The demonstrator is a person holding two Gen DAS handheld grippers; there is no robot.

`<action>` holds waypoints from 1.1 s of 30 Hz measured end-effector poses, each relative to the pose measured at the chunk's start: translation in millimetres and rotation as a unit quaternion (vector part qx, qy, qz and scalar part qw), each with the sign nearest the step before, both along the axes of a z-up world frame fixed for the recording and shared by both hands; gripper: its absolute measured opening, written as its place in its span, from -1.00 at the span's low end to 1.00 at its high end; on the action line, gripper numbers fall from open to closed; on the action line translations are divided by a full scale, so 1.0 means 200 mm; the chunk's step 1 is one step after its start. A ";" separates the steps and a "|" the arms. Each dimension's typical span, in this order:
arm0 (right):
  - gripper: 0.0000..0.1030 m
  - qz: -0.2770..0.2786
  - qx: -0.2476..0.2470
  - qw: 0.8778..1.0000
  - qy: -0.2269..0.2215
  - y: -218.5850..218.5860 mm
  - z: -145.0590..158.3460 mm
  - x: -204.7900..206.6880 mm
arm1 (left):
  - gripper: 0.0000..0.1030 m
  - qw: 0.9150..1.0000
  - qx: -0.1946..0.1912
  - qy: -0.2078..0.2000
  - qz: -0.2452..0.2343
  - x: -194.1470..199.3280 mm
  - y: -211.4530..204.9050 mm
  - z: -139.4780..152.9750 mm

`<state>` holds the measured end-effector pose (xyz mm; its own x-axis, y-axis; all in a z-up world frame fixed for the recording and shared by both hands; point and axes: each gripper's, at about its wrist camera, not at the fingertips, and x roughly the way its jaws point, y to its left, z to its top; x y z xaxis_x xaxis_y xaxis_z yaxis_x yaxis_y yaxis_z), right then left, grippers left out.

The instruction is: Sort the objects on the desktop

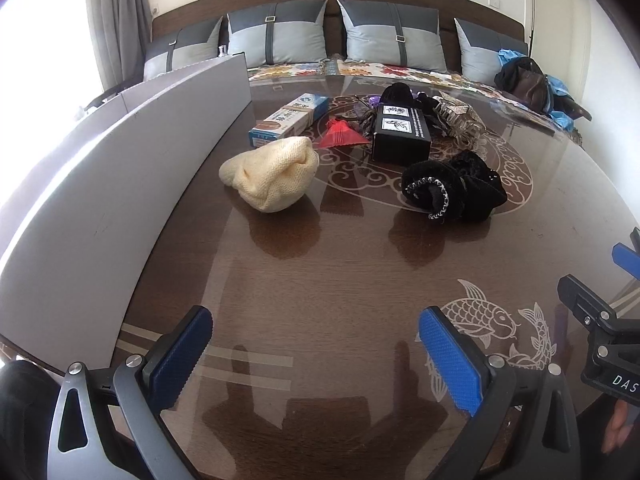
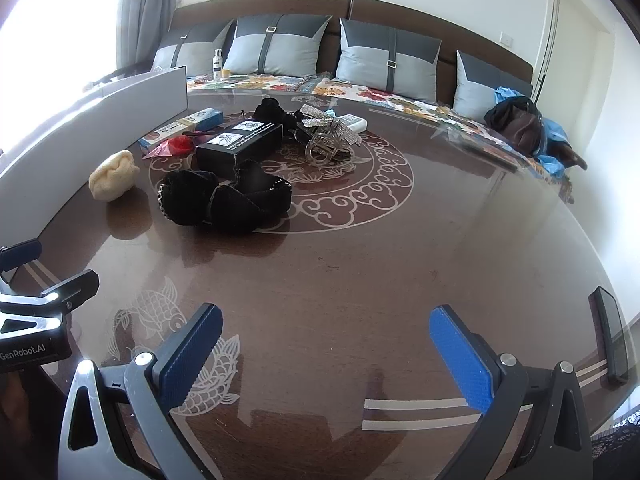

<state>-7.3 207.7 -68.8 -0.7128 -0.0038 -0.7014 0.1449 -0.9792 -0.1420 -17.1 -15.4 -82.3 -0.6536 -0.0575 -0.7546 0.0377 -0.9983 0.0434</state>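
On the glass-topped brown table (image 1: pixel 340 280) lie a cream knitted hat (image 1: pixel 272 174), a black velvet hair bow with rhinestone trim (image 1: pixel 452 188), a black box (image 1: pixel 400 132), a blue-and-white carton (image 1: pixel 288 120), a red fan-shaped item (image 1: pixel 342 136) and silver hair clips (image 1: pixel 456 116). The right wrist view shows the hat (image 2: pixel 114 176), the bow (image 2: pixel 224 200), the black box (image 2: pixel 240 144) and the clips (image 2: pixel 330 136). My left gripper (image 1: pixel 316 328) is open and empty over the table's near edge. My right gripper (image 2: pixel 326 332) is open and empty, to the left one's right.
A long grey-white open box (image 1: pixel 120 168) stands along the table's left side. A dark phone (image 2: pixel 610 336) lies at the table's right edge. A sofa with grey cushions (image 1: pixel 276 36) runs behind the table, with bags and blue cloth (image 1: pixel 528 80) at its right end.
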 end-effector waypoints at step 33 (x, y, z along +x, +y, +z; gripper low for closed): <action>1.00 0.094 -0.036 0.989 -0.110 -0.15 -0.16 -0.39 | 1.00 0.992 0.018 -0.098 -0.075 -0.50 -0.05 -0.08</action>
<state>-85.0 177.3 -101.7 -0.5242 -0.1771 -0.8330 0.3455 -0.9383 -0.0179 -116.9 -24.8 -98.9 -0.4931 0.0581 -0.8680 -0.1173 -0.9931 0.0002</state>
